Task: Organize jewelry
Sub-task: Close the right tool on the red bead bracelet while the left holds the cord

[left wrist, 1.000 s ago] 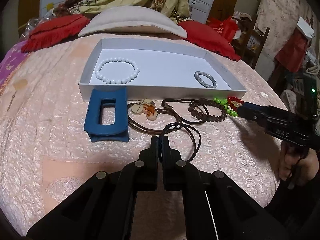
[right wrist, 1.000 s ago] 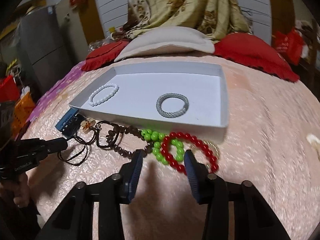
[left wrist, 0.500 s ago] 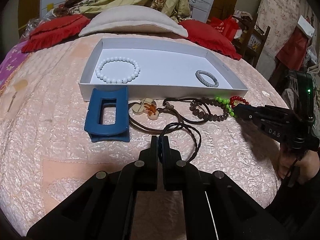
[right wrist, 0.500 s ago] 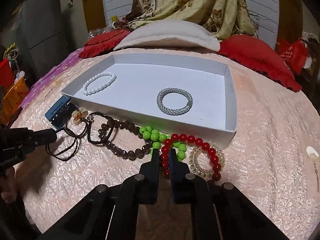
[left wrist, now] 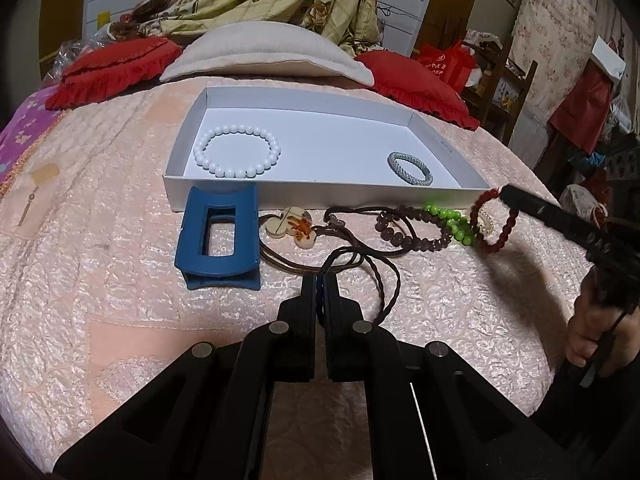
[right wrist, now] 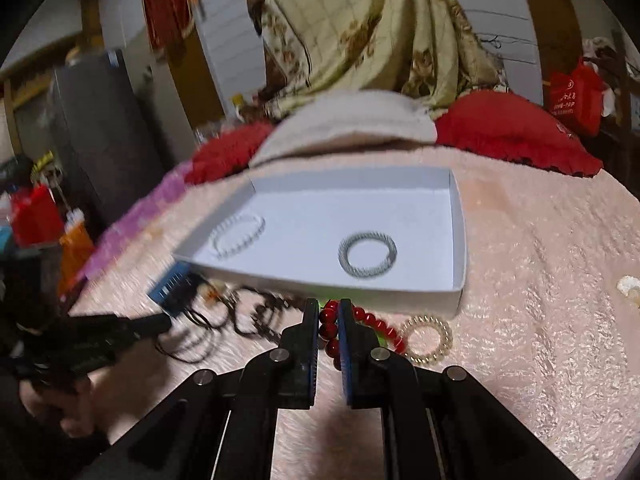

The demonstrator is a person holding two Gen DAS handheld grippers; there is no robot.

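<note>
A white tray [left wrist: 304,92] on the pink bedspread holds a white bead bracelet [left wrist: 237,152] and a grey woven bracelet [left wrist: 411,168]. In front of it lie a blue hair claw [left wrist: 218,238], a pendant on brown cord [left wrist: 295,227], brown beads [left wrist: 412,232] and green beads [left wrist: 450,220]. My right gripper [right wrist: 329,322] is shut on a red bead bracelet [right wrist: 380,326] and holds it lifted, hanging at the tray's near right corner [left wrist: 492,222]. My left gripper [left wrist: 320,286] is shut and empty, with its tips at the braided cord loop [left wrist: 386,280].
A gold coil hair tie [right wrist: 428,338] lies by the red bracelet. Red cushions [left wrist: 112,68] and a beige pillow [left wrist: 264,54] line the far side of the bed. Furniture and bags stand off the right edge.
My right gripper closed on the red bracelet and raised it off the bedspread toward the tray's corner. My left gripper stayed put.
</note>
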